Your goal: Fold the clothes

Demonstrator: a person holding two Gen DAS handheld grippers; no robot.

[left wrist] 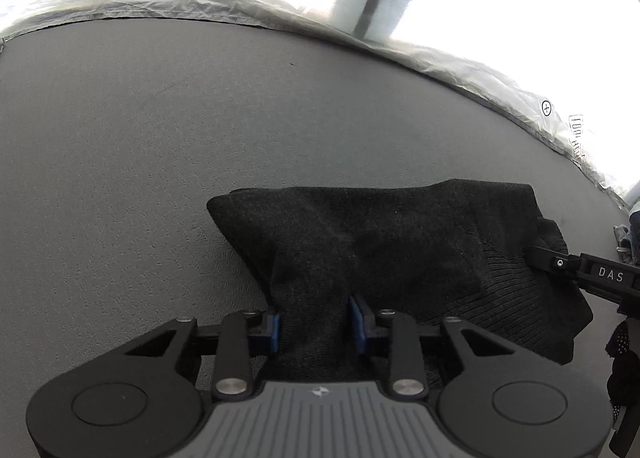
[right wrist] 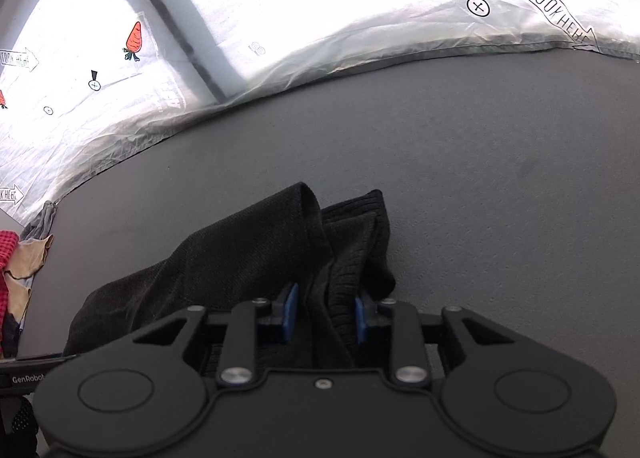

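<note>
A black knit garment [left wrist: 400,250] lies partly folded on the grey table [left wrist: 140,138]. My left gripper [left wrist: 315,324] has its blue pads on either side of a fold of the garment at its near edge and is shut on it. My right gripper [right wrist: 326,314] is shut on the ribbed edge of the same garment [right wrist: 248,254], which bunches up between its blue pads. In the left wrist view the right gripper [left wrist: 536,256] shows at the garment's right end.
A white translucent sheet [right wrist: 360,38] with printed marks and carrots borders the far side of the table [right wrist: 500,178]. A pile of other clothes [right wrist: 16,270], red and tan, lies at the table's left edge in the right wrist view.
</note>
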